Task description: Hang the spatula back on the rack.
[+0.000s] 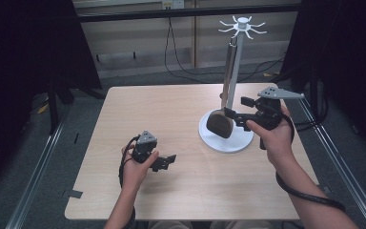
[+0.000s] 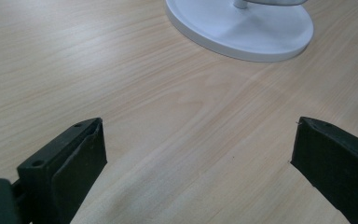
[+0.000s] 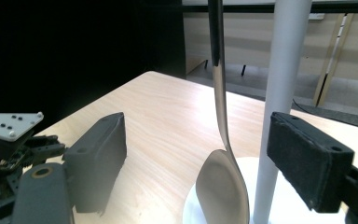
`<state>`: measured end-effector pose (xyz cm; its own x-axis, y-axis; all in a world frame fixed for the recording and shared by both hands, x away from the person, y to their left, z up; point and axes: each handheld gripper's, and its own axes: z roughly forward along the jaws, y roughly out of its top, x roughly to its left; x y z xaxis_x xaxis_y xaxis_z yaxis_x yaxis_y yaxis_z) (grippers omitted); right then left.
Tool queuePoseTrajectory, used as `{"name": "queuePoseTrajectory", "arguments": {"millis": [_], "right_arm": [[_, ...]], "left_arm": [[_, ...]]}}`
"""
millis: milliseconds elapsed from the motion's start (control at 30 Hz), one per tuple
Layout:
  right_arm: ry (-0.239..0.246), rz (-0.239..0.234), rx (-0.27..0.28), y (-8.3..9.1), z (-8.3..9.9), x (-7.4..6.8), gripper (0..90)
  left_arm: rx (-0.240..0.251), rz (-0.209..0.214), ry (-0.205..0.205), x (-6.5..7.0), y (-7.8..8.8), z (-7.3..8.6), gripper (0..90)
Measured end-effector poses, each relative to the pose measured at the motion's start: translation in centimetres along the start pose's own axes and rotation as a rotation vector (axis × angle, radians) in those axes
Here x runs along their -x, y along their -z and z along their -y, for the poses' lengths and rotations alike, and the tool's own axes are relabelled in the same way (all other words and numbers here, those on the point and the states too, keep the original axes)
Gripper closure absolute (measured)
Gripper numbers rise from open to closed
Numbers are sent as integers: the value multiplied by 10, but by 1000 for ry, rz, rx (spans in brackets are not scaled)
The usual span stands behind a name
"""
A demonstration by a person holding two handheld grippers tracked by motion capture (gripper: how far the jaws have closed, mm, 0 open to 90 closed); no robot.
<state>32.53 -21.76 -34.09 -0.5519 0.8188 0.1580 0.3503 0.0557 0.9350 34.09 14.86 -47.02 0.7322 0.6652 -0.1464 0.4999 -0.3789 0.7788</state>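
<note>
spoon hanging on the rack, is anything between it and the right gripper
Nothing visible does. The right gripper is open with the spoon hanging in the gap between its jaws, pads not pressing on it. The rack's white pole stands just behind the spoon, also within the gap.

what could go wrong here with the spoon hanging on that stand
1. The right hand-held gripper is open, with the spoon and the stand's pole both between its jaws; closing now might clamp the pole too.
2. The spoon hangs loosely from a hook at the top; a nudge could set it swinging or knock it off.
3. A sideways pull could tip the stand on its round base.
</note>
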Motion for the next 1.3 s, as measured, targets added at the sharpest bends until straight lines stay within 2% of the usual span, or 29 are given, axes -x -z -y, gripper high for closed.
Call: {"name": "queuePoseTrajectory", "arguments": {"millis": [600, 767, 1100, 1300], "right_arm": [[21, -11, -42, 8, 37, 0, 180], [13, -30, -53, 8, 49, -1, 139], [12, -34, -78, 10, 75, 0, 98], [26, -34, -81, 11, 80, -2, 96]], "left_arm": [[-2, -1, 3, 0, 0, 0, 28], [3, 3, 4, 0, 0, 0, 28], [5, 6, 6, 0, 0, 0, 28], [4, 6, 3, -1, 0, 0, 28]]}}
